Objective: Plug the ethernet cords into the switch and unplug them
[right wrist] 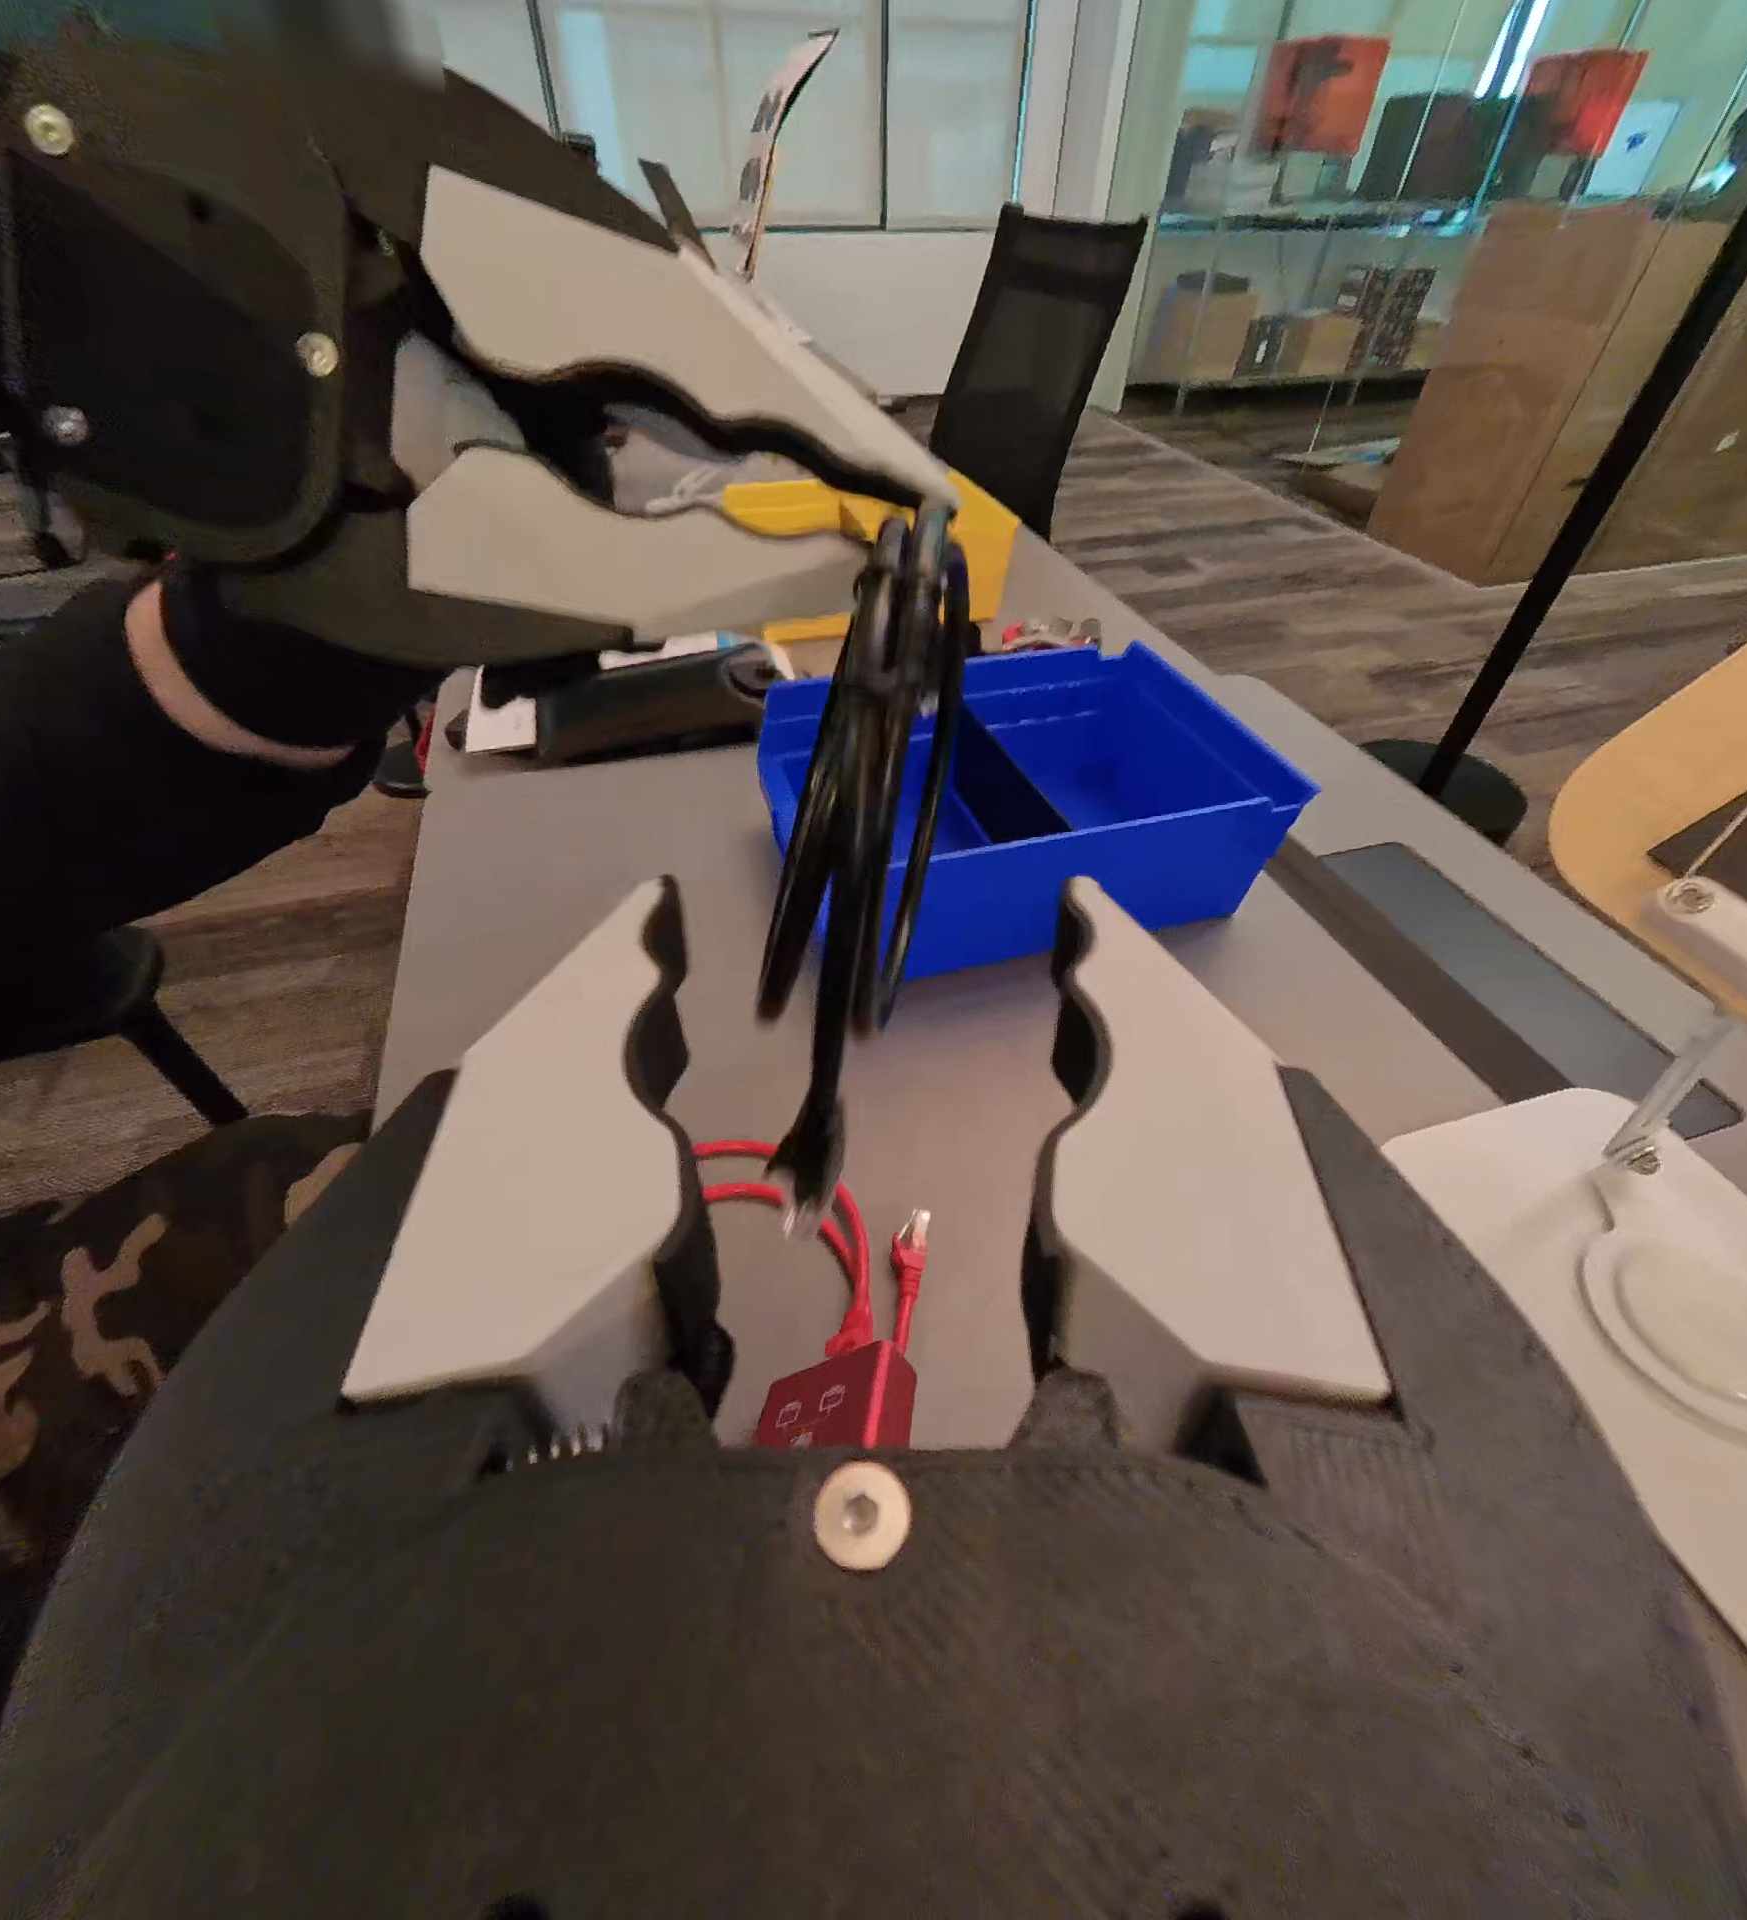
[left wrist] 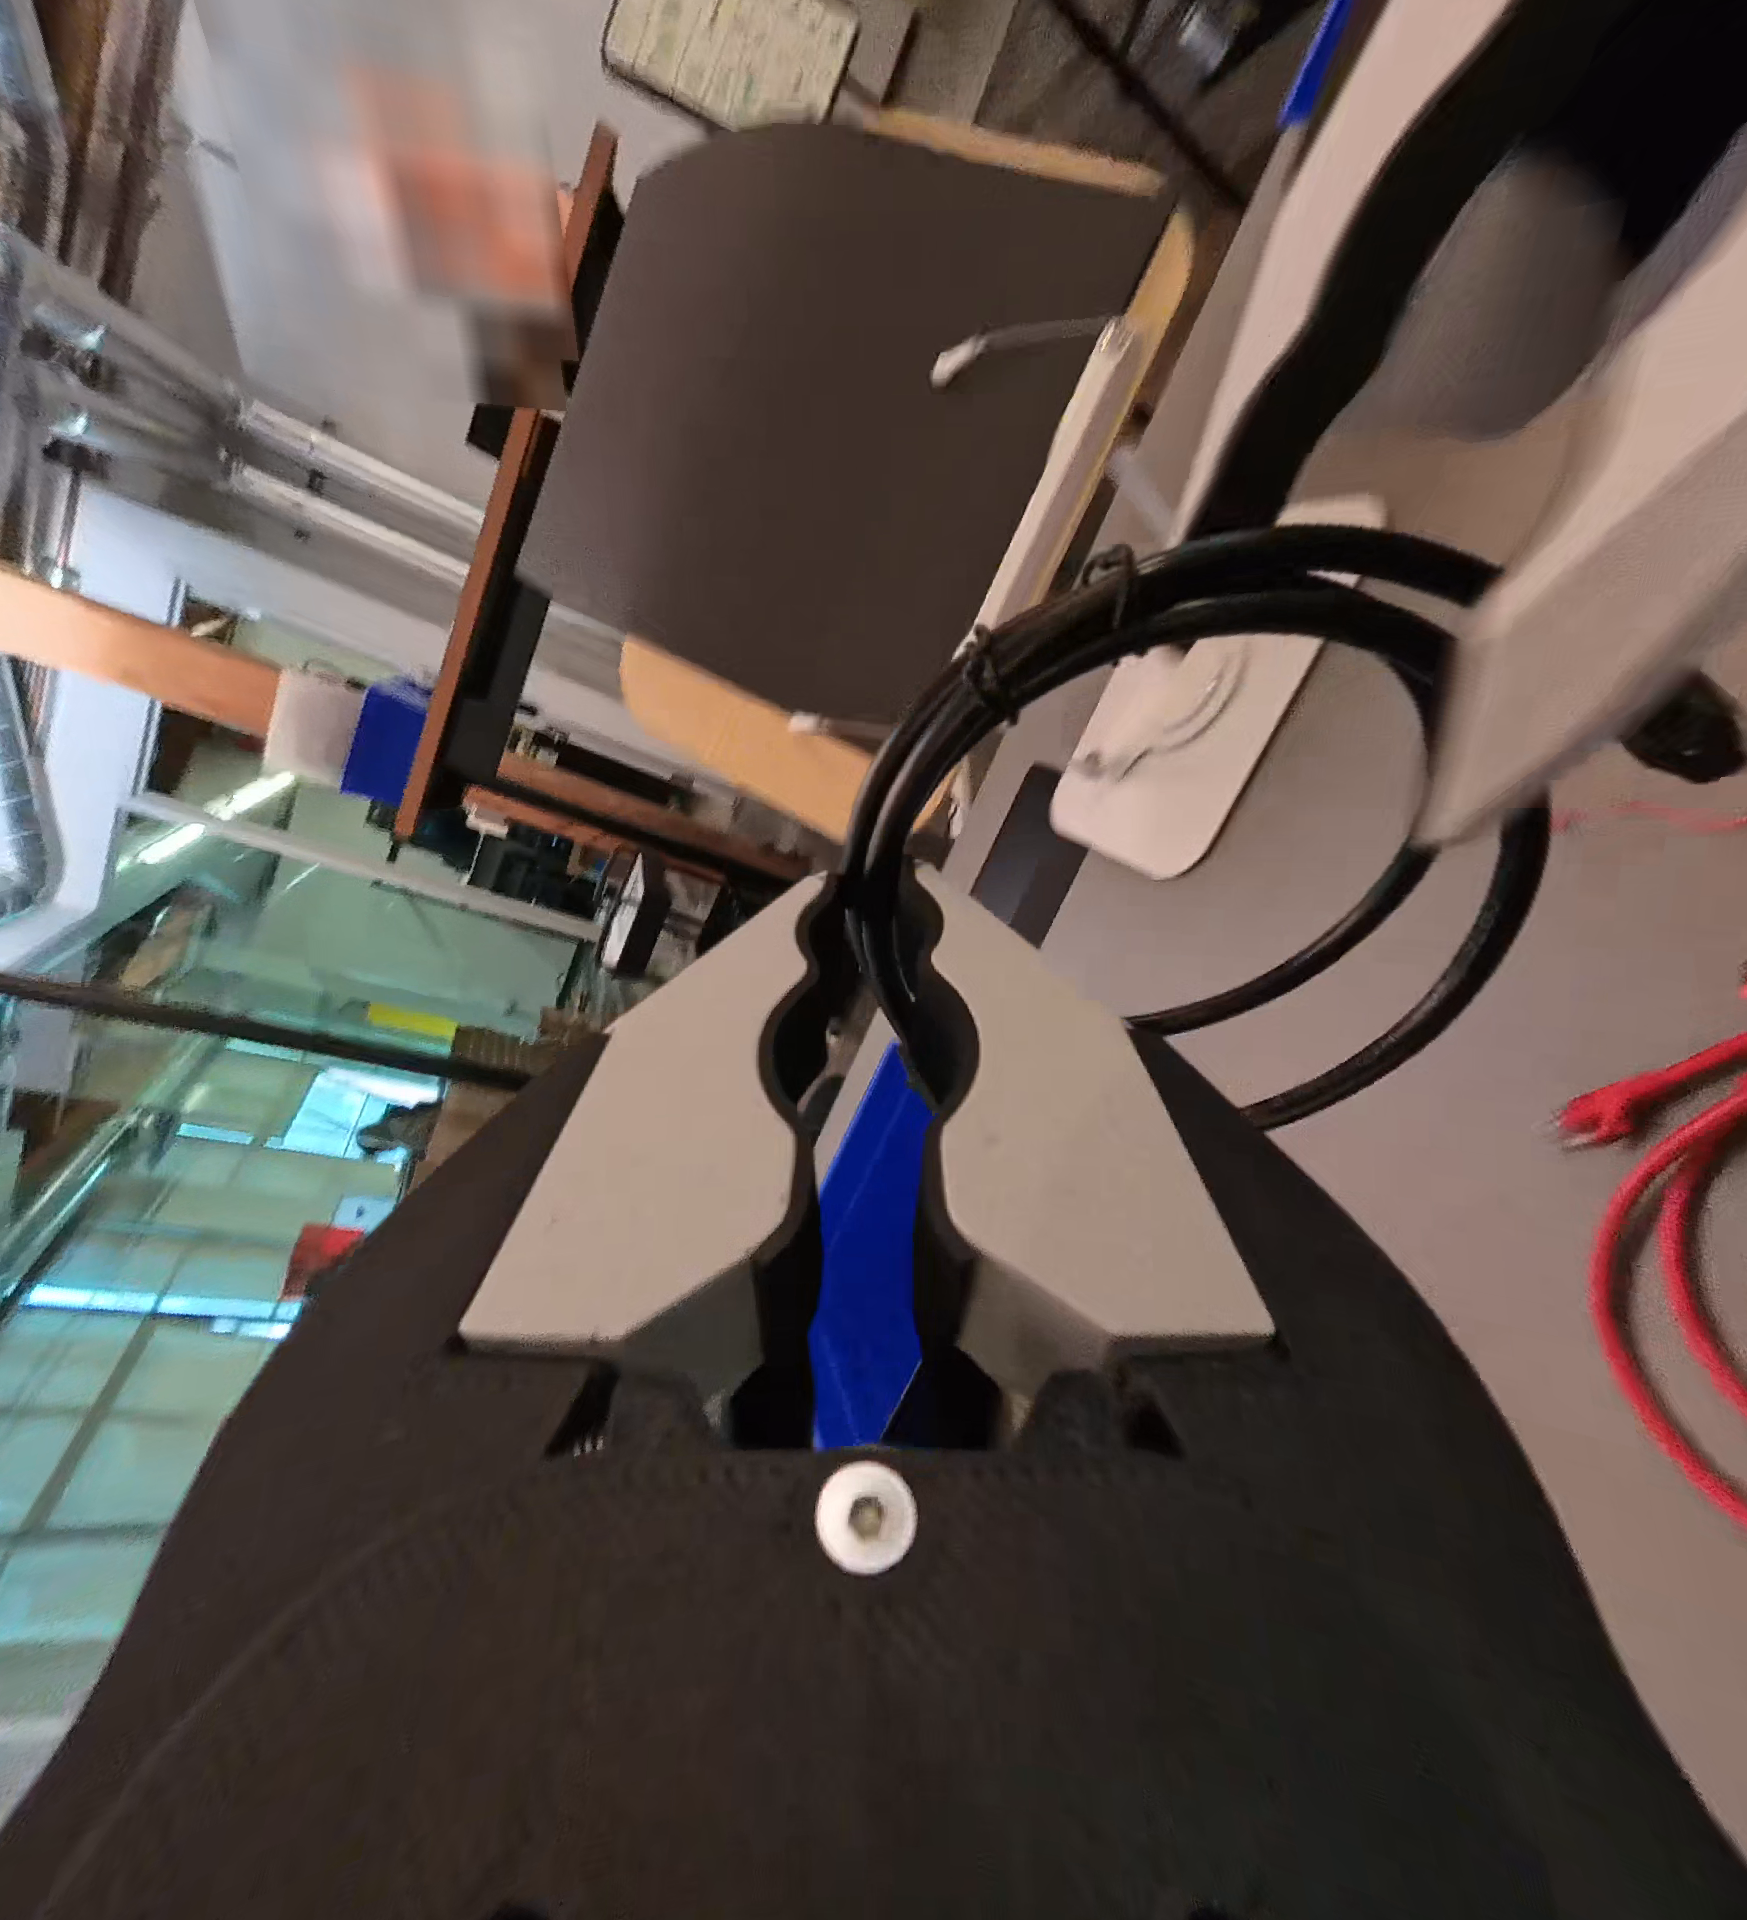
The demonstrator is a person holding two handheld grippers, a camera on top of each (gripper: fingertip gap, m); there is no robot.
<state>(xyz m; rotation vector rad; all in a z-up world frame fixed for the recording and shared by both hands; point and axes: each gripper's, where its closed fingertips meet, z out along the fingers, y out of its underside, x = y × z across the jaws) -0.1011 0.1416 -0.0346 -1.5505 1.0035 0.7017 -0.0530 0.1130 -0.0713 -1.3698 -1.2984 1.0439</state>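
Your left gripper (right wrist: 916, 509) comes in from the upper left of the right wrist view, turned on its side, its grey fingers (right wrist: 640, 301) pinched together at the tips on a coiled black ethernet cord (right wrist: 869, 790). The coil hangs from that pinch above the grey table (right wrist: 536, 831), with its free end (right wrist: 812, 1164) dangling low; that end is blurred, so it is probably the plug, but you cannot be sure from here. In the left wrist view the same coil (left wrist: 1108, 634) sits clamped in the notch at the fingertips (left wrist: 879, 925), and the loops are bound with thin ties.

Just behind the hanging coil stands a blue divided bin (right wrist: 1108, 800), and farther back a yellow bin (right wrist: 983, 540).

Your right gripper (right wrist: 869, 925) is low over the table with its jaws spread wide apart and nothing between them. Below that gap lies the small red switch (right wrist: 838, 1397), with a red ethernet cord (right wrist: 848, 1247) looped beside it: one end meets the switch, and another red plug (right wrist: 913, 1231) lies loose on the table just beside it.

At the far right a white stand base (right wrist: 1575, 1299) rests on the table edge
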